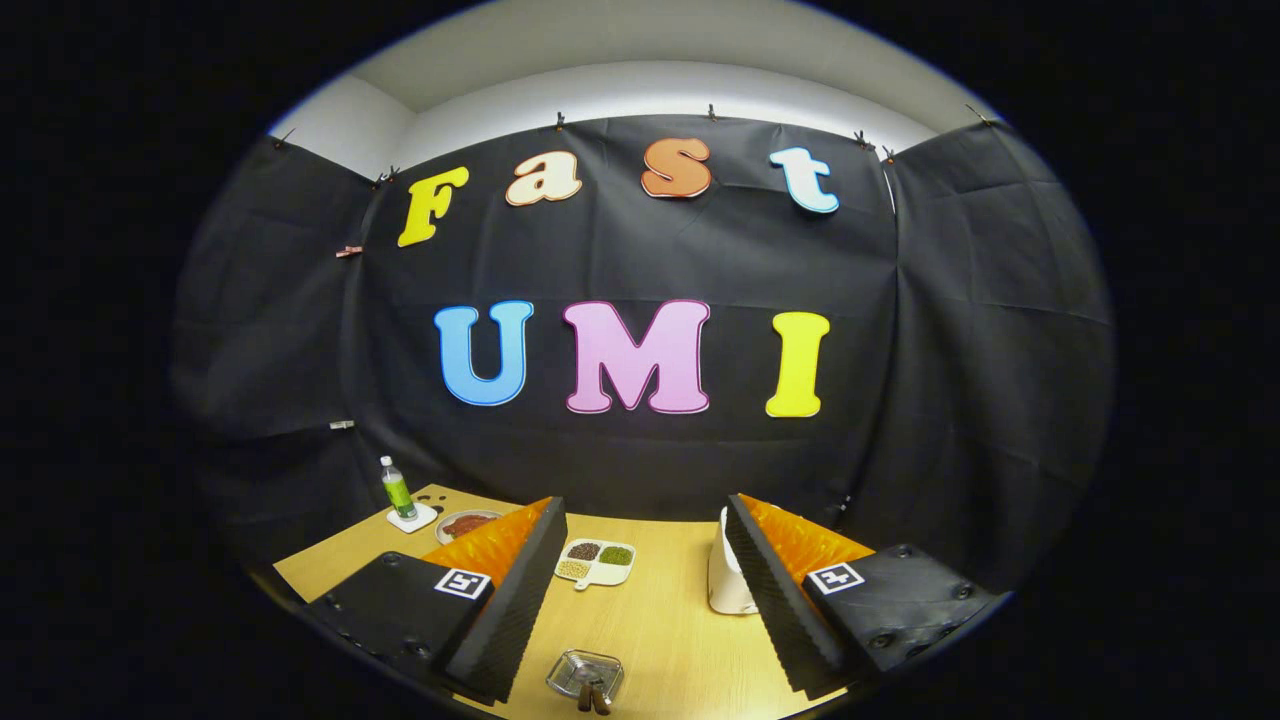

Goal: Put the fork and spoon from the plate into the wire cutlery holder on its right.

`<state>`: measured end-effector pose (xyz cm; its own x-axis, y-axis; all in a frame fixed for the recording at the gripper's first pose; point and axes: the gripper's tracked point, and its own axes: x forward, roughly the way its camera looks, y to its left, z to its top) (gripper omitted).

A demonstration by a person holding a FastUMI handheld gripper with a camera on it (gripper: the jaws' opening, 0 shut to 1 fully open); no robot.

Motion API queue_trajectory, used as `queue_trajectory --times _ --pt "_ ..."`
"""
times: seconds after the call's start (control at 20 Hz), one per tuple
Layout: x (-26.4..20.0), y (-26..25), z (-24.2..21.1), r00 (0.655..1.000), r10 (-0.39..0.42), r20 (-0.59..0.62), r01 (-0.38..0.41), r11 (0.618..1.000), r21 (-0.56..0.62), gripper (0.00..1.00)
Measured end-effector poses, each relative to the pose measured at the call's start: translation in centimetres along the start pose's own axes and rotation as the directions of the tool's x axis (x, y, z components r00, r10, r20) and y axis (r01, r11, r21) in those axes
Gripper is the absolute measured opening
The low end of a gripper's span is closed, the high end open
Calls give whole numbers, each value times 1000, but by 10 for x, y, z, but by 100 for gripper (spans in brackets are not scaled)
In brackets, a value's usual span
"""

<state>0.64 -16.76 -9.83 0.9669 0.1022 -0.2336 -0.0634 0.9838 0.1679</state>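
The gripper (640, 600) was held high over a wooden table (660, 630), and its two fingers stood wide apart with nothing between them. Closest, low down between the fingers, sat a small see-through dish (584, 673) with some dark bits at its front edge. It was too small to tell if that was the plate with the fork and spoon, or what the dark bits were. I could not pick out a fork, a spoon or a wire holder for sure.

A little further on, between the fingers, lay a white tray (596, 562) with four little pockets of seeds or beans. Just beside the right finger stood a white jug (727, 585), partly hidden by it. Past the left finger were a plate of reddish food (466, 524) and a green bottle (397, 490) on a white coaster.

A fork and spoon would likely be light, hard and slippery. The best place to hold each one would probably be the middle of its thin handle, squeezed from both sides.
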Motion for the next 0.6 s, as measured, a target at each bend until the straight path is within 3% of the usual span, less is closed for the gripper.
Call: queue_trajectory --times 0.6 --pt "1 -5 -1 999 -28 -25 28 1000 5 99"
